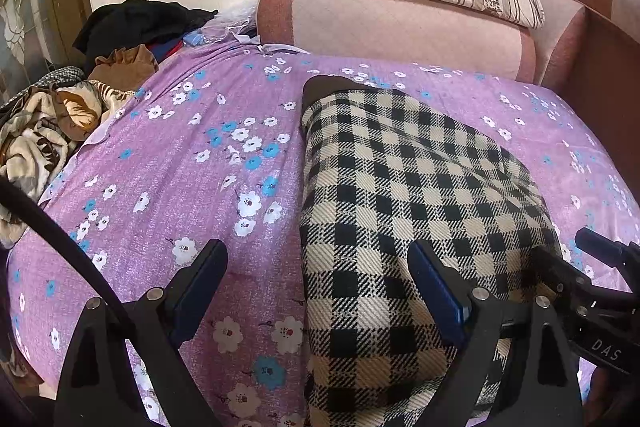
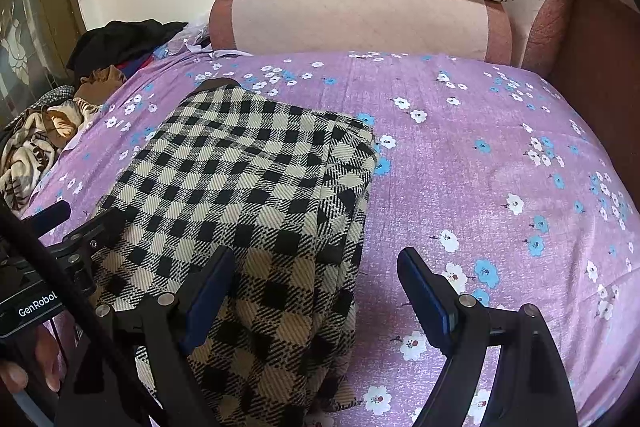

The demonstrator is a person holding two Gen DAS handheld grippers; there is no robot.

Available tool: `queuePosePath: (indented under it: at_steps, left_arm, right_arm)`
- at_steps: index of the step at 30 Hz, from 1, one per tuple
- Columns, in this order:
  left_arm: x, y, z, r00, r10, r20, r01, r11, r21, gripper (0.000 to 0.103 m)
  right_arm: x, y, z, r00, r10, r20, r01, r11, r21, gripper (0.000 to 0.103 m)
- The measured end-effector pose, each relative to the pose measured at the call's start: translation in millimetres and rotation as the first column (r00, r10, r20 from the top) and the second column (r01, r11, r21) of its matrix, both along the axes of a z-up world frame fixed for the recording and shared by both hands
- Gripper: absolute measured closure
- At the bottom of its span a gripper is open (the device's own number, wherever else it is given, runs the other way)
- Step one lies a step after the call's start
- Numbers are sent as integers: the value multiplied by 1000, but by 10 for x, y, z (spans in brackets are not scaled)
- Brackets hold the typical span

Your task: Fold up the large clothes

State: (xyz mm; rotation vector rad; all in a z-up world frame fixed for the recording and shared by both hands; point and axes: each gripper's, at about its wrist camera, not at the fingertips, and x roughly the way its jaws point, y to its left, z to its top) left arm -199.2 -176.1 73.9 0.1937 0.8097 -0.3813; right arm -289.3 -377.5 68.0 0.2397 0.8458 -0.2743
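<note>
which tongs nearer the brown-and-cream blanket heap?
Left. The blanket heap lies off the checked garment's left side, where the left tongs straddle; the right tongs straddle its right edge.

two bits of lettering could be read. in the left wrist view, white capitals "DAS" stood on the black body of the right gripper (image 1: pixel 576 255), near the frame's right edge. in the right wrist view, white letters "GenRobo", cut off by a black cable, stood on the black body of the left gripper (image 2: pixel 76 223).
</note>
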Motion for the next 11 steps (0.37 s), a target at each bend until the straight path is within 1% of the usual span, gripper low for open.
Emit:
queuePosePath:
  at_steps: [6,9,11]
  left_arm:
    - [-10,-10,-6,1000,-7,4,7,1000,-1,12]
    - [-32,-4,10,1000,-26,17,26,999,-24,12]
    - [-36,-4,23,999,-33,24,33,999,-25,12]
  right_arm:
    - [2,-2,-5,1000,4,-3,-4,1000,-2,16]
    - [10,23,-17,1000,8,-7,-8,1000,-2,16]
    - [5,29,-17,1000,11,-6,-11,1000,-3,16]
